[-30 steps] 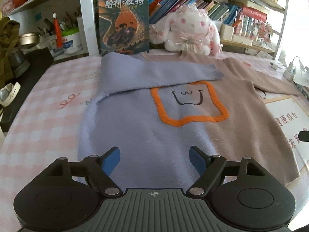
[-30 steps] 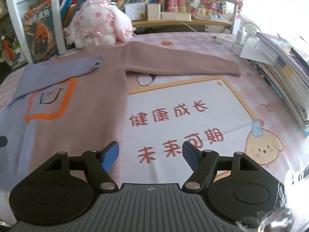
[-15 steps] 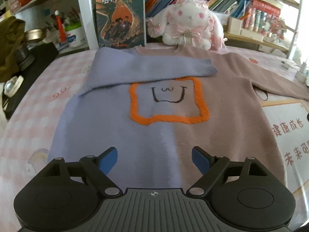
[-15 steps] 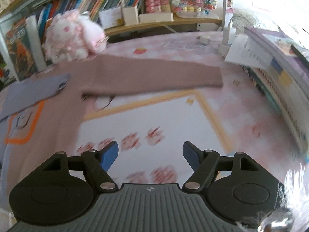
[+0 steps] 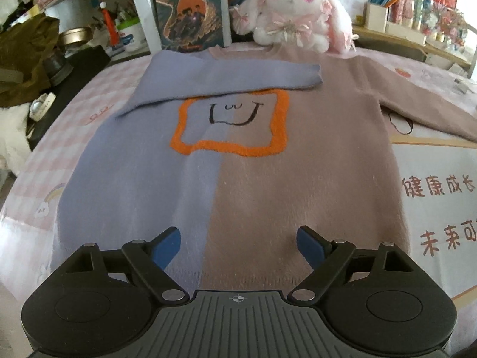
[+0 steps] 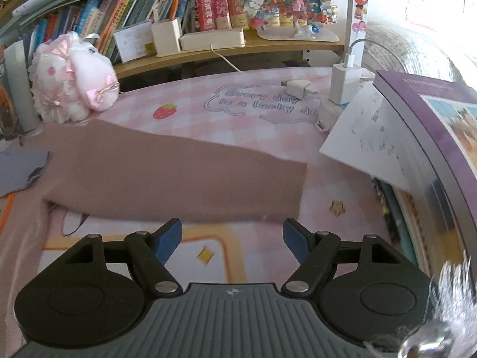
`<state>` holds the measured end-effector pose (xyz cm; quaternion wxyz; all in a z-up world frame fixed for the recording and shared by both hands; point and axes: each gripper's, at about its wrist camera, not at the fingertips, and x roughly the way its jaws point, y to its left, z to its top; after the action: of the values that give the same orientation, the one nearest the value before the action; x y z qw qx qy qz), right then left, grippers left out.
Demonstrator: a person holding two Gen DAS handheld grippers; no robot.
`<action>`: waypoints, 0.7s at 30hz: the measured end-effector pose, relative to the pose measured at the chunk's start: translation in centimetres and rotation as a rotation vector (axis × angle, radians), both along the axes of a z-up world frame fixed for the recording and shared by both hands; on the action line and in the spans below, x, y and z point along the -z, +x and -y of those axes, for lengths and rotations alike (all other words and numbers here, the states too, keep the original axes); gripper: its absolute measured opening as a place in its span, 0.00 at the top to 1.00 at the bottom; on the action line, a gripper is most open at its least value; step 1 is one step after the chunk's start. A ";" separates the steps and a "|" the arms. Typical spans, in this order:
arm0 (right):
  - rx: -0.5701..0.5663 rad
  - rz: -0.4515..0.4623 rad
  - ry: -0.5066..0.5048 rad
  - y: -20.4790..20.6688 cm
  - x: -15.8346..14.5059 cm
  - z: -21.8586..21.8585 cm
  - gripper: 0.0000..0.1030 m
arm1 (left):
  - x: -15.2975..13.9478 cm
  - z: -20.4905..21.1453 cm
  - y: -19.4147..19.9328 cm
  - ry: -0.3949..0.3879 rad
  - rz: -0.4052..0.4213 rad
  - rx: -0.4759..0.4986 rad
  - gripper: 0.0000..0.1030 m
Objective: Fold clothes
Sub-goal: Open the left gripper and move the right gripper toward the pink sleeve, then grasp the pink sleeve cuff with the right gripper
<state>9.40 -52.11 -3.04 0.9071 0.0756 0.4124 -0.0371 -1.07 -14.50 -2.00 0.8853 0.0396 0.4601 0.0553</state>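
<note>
Pink tablecloth (image 6: 190,113); sweater (image 5: 268,179) beyond both tongs

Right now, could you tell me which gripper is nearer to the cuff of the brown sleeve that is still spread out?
The right gripper is nearer, open just short of the brown sleeve, its cuff slightly to the right. The left gripper is open over the sweater's hem, far from it.

This looks like a child's bedroom or study corner at home: crowded bookshelves (image 6: 125,15) behind a desk covered by a pink checked cartoon mat (image 6: 238,110), a frilly white plush rabbit (image 5: 292,15), a propped-up novel (image 5: 190,9), phone chargers (image 6: 345,83), and stacked books (image 6: 432,137).
</note>
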 end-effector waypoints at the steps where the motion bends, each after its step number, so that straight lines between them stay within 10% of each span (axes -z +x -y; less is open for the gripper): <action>1: -0.001 -0.002 0.000 0.3 0.1 0.2 0.29 | 0.0 0.1 0.0 0.002 -0.004 -0.008 0.15; 17: 0.090 0.014 0.076 1.7 1.4 3.0 0.31 | 0.2 1.8 0.2 0.034 -0.038 -0.017 0.15; 21: 0.122 0.036 0.102 2.0 1.5 3.6 0.52 | 0.3 1.9 0.3 0.041 -0.044 -0.012 0.15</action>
<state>11.45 -55.73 -4.56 0.9055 0.1472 0.3919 -0.0698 -0.80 -16.41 -2.30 0.8736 0.0559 0.4784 0.0692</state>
